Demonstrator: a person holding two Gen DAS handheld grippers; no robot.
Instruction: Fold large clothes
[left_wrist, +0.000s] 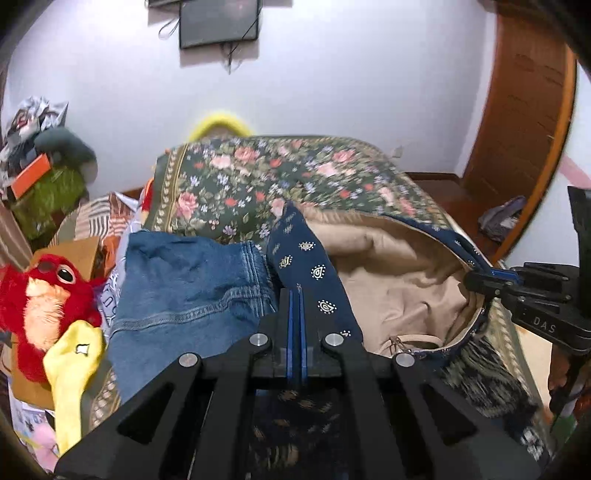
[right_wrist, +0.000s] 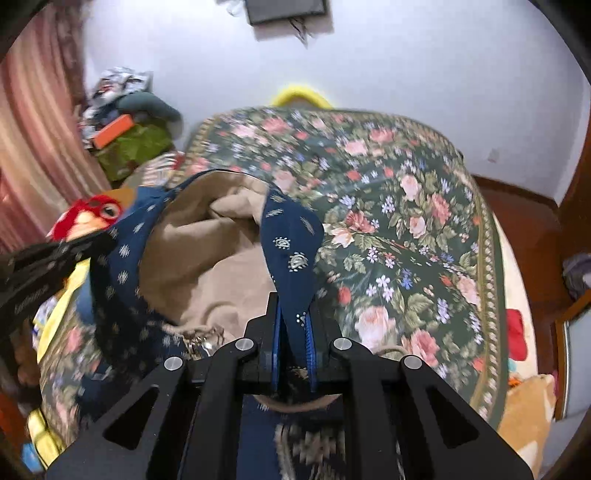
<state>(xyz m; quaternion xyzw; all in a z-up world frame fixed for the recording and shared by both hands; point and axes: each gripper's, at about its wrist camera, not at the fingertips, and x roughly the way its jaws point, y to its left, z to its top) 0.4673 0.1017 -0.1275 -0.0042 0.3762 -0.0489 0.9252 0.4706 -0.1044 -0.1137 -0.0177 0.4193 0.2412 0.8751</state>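
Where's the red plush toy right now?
Left wrist view: the red plush toy sits at the far left edge, beside the folded jeans, with a yellow cloth just below it.

Right side of the floral bedspread (right_wrist: 406, 229) is sitting wide open. Left side's getting crowded: denim piece (left_wrist: 184, 291), red plush bird (left_wrist: 40, 295) and a clutter pile (left_wrist: 40, 162) are blocking that edge.
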